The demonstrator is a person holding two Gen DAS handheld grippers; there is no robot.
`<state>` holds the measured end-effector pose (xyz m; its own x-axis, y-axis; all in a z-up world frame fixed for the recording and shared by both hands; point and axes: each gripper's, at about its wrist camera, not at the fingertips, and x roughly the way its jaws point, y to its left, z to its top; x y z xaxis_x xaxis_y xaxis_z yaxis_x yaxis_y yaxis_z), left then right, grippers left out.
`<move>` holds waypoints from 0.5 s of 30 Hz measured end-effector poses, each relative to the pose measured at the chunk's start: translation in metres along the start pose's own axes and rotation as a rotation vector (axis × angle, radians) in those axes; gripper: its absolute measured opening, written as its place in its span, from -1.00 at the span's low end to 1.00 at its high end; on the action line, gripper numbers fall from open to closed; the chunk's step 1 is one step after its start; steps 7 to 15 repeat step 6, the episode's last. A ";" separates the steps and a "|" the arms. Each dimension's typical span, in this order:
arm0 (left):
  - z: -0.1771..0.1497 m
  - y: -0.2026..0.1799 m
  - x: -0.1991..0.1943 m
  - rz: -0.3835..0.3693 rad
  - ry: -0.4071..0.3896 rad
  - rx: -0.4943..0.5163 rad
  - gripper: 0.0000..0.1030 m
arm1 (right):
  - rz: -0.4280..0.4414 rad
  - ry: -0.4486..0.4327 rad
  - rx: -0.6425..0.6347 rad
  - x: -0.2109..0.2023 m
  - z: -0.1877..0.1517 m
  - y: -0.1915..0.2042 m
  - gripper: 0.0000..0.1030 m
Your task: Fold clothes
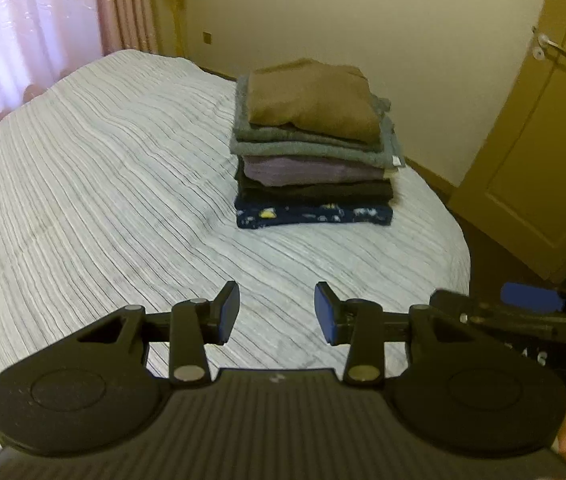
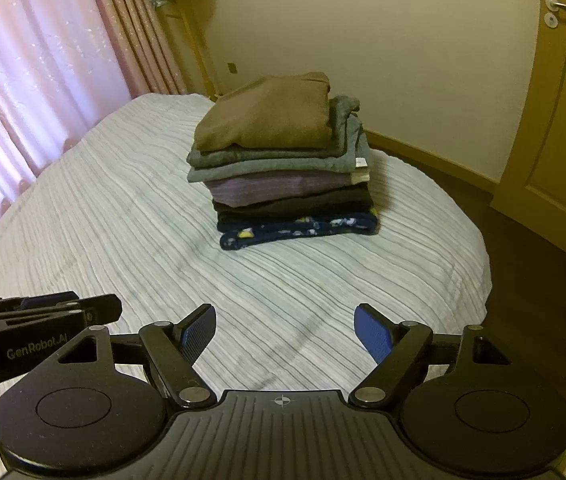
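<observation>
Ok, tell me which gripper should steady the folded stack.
Right, narrowly: the right gripper faces the stack almost head-on, jaws wide and empty; for the left gripper it sits off to one side.

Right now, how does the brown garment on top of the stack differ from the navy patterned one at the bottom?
The brown garment is plain; the navy garment carries small yellow and white prints. The brown garment lies fully exposed on top, while the navy garment shows only its front edge, pressed under the other layers against the bedspread. The brown garment bulges, while the navy garment lies flatter. Both are folded and in the same stack.
</observation>
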<state>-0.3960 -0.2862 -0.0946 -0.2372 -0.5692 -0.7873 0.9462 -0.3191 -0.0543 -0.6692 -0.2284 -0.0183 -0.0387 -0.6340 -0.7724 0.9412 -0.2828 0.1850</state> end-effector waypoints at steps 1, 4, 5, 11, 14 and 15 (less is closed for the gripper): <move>0.001 0.000 -0.001 0.006 -0.015 -0.004 -0.28 | 0.002 0.000 -0.004 0.000 0.000 0.001 0.54; 0.004 -0.001 -0.003 0.021 -0.039 0.007 -0.28 | -0.003 -0.002 -0.009 -0.001 0.001 0.001 0.54; 0.005 -0.001 -0.003 0.023 -0.046 0.011 -0.28 | -0.004 -0.004 -0.009 -0.001 0.002 0.001 0.54; 0.006 -0.002 -0.004 0.018 -0.047 0.014 -0.28 | -0.006 -0.006 -0.010 -0.001 0.002 0.000 0.54; 0.006 -0.002 -0.004 0.018 -0.047 0.014 -0.28 | -0.006 -0.006 -0.010 -0.001 0.002 0.000 0.54; 0.006 -0.002 -0.004 0.018 -0.047 0.014 -0.28 | -0.006 -0.006 -0.010 -0.001 0.002 0.000 0.54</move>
